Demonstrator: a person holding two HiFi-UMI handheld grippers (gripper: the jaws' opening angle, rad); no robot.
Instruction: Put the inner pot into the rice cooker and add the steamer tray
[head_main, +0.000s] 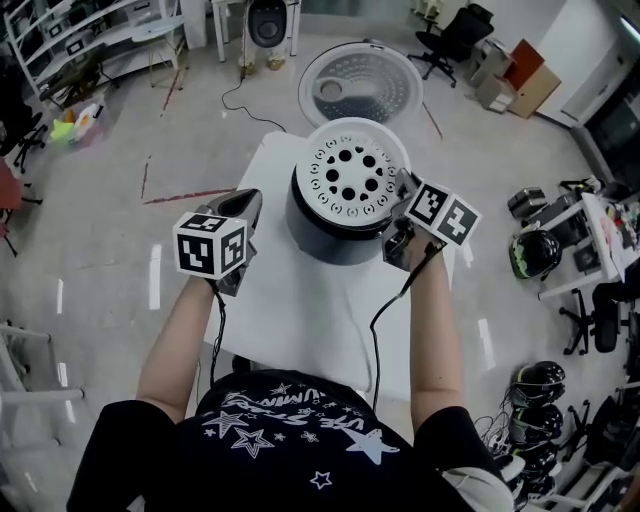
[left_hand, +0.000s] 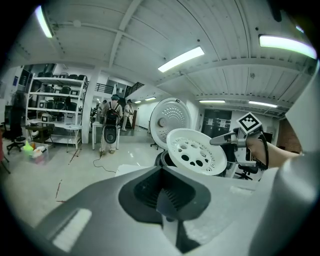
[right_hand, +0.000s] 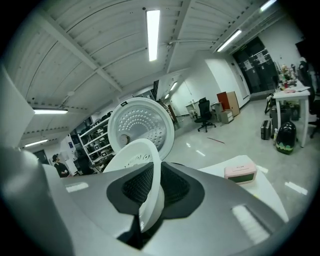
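White steamer tray (head_main: 352, 180), rim pinched in the right gripper's (head_main: 403, 192) jaws, should settle level onto the rice cooker (head_main: 320, 238); the left gripper's (head_main: 245, 204) jaws are pressed together, empty.

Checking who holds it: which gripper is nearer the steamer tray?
Right. The right gripper clamps the tray by its rim; the left gripper sits apart, left of the cooker.

Head view: overhead, steeply down on rice cooker (head_main: 335, 235) and table (head_main: 320, 330).
Left gripper view: low, tilted upward, near steamer tray (left_hand: 196, 151).
Right gripper view: against the steamer tray's rim, facing upward.
Shared: steamer tray, open lid (right_hand: 141, 127).
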